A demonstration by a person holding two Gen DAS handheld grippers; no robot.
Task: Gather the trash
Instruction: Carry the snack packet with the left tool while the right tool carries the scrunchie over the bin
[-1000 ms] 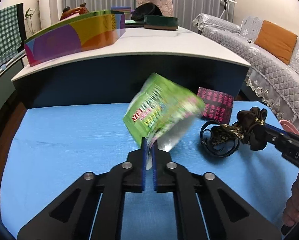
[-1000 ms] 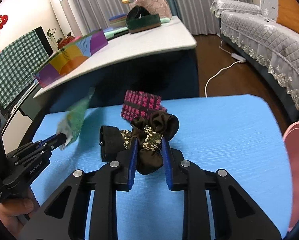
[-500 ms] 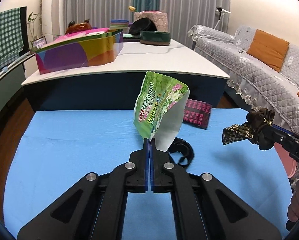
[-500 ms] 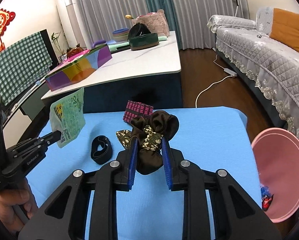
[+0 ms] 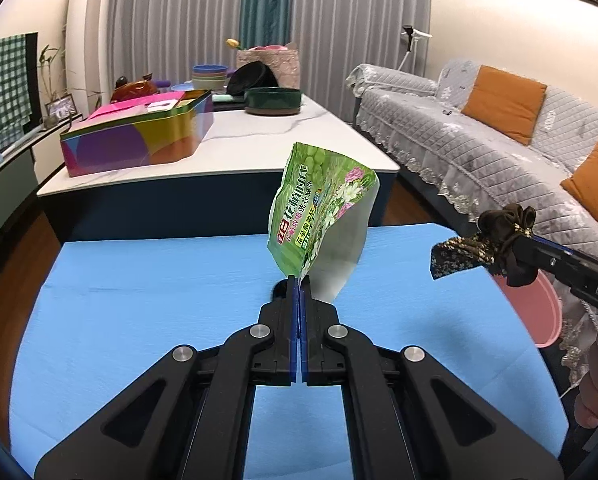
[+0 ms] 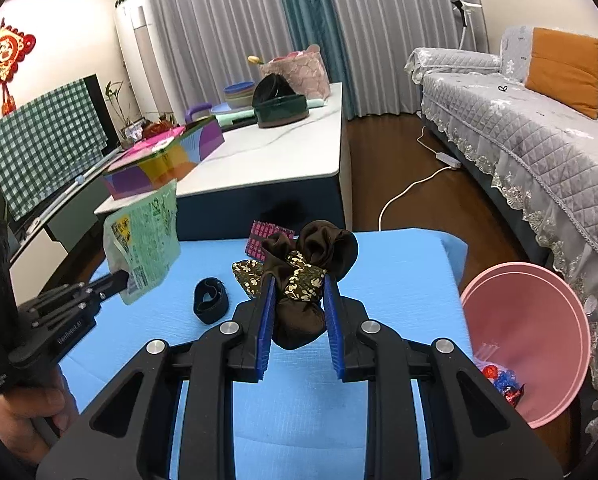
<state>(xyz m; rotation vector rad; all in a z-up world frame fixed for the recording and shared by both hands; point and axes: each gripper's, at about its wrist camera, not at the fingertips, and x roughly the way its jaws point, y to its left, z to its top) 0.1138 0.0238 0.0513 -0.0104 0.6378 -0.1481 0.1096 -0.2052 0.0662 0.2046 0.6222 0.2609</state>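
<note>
Matte black plastic left gripper (image 5: pixel 299 280) with two forked linkage arms, four round silver screw heads and thin blue ribbed pads on the inner finger faces. Same build on the matte black plastic right gripper (image 6: pixel 299 284): silver screws, blue ribbed pads. White lettering printed along each black handle. Bare fingers wrapped round both handles.

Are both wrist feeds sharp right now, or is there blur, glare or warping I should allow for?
Left wrist view: green pouch is sharp, its print readable; sofa curves from fisheye. Right wrist view: brown scrunchie is crisp, pink bin bends near the edge; corners black; no strong glare in either.
</note>
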